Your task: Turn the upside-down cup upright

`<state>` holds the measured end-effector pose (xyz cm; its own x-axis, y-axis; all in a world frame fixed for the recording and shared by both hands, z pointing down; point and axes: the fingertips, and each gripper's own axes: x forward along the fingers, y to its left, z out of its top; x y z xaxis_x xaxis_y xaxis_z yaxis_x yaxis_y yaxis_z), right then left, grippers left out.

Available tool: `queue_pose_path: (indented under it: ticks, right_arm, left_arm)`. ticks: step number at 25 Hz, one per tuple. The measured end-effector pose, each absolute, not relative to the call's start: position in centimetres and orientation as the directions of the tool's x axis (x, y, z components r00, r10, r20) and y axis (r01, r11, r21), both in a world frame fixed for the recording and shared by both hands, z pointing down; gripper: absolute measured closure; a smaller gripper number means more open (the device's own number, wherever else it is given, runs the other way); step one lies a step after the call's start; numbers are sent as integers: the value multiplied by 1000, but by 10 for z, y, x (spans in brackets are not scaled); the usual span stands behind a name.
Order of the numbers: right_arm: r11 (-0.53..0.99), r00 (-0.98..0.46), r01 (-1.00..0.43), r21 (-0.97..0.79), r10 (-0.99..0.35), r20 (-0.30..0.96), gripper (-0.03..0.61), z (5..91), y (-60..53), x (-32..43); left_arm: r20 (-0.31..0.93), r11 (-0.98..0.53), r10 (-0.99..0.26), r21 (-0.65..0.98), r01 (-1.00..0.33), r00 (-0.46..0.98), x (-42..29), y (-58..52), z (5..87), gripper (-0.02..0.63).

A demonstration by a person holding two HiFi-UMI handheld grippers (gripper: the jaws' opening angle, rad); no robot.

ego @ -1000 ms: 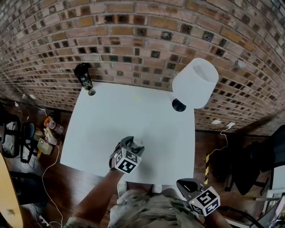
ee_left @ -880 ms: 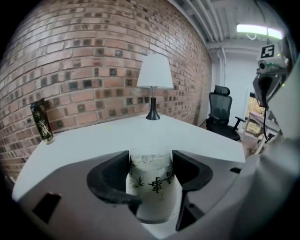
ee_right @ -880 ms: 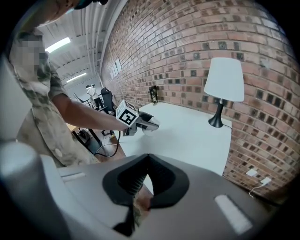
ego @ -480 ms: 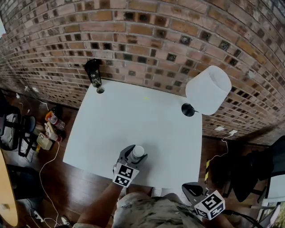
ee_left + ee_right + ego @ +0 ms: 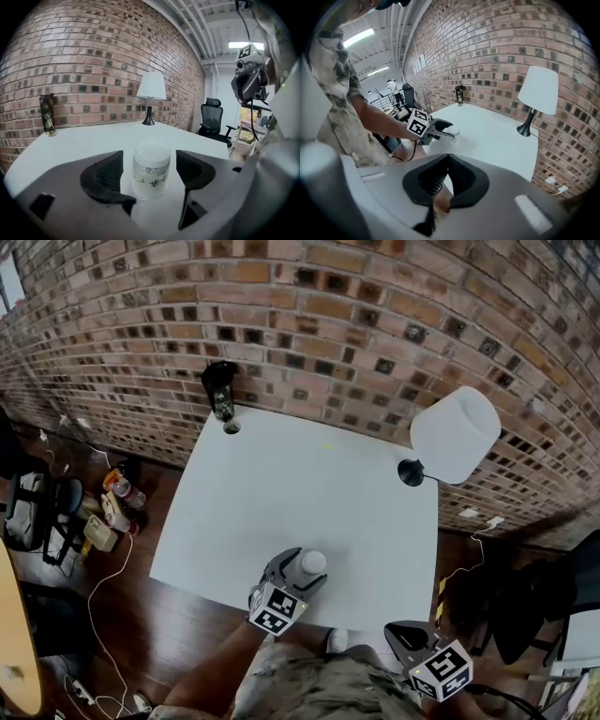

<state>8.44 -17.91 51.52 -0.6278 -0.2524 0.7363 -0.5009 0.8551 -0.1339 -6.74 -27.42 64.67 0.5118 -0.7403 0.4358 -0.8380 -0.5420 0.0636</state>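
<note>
Brick wall point(image 5: 375, 320) behind white table point(image 5: 300, 479) (dark wood floor point(image 5: 127, 638) below).

An office (rather industrial): brick wall point(image 5: 375, 324), swivel chair point(image 5: 213, 119), strip light point(image 5: 244, 45), white table point(image 5: 300, 493).

lamp point(image 5: 455, 434) and dark can point(image 5: 221, 390) at far corners, tabletop point(image 5: 300, 493) between open

Lamp point(image 5: 454, 435) and dark can point(image 5: 221, 390) stand at far corners of the table point(image 5: 281, 488), by a brick wall point(image 5: 356, 315)
</note>
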Motion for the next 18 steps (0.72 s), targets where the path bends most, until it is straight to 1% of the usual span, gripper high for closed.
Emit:
queue_pose_path:
  ticks: [5, 8, 10, 13, 16, 18]
  right_arm:
    - [832, -652, -534, -150, -293, 700, 575, 516, -167, 64]
    - [828, -659, -537, -161, -293, 693, 572, 521, -150, 62]
    - [843, -677, -512, -165, -278, 682, 568, 519, -134, 66]
    - [871, -716, -460, -171, -250, 652, 560, 515, -105, 79]
    - [882, -768, -421, -209, -224, 600, 548, 508, -76, 101]
    - [888, -790, -398, -230, -204, 578, 546, 506, -54, 122]
  left_arm:
    - [419, -577, -728, 54, -815, 543, -93, -237, 618, 268]
    - [465, -570, -719, 30, -821, 517, -116, -192, 606, 267]
    - [484, -564, -714, 32, -825, 507, -125, -153, 591, 267]
    - [461, -550, -714, 95, -830, 527, -123, -87, 554, 287]
    - [436, -458, -753, 191, -868, 493, -106, -26, 525, 287]
    - [435, -394, -775, 237, -888, 459, -83, 12, 509, 294]
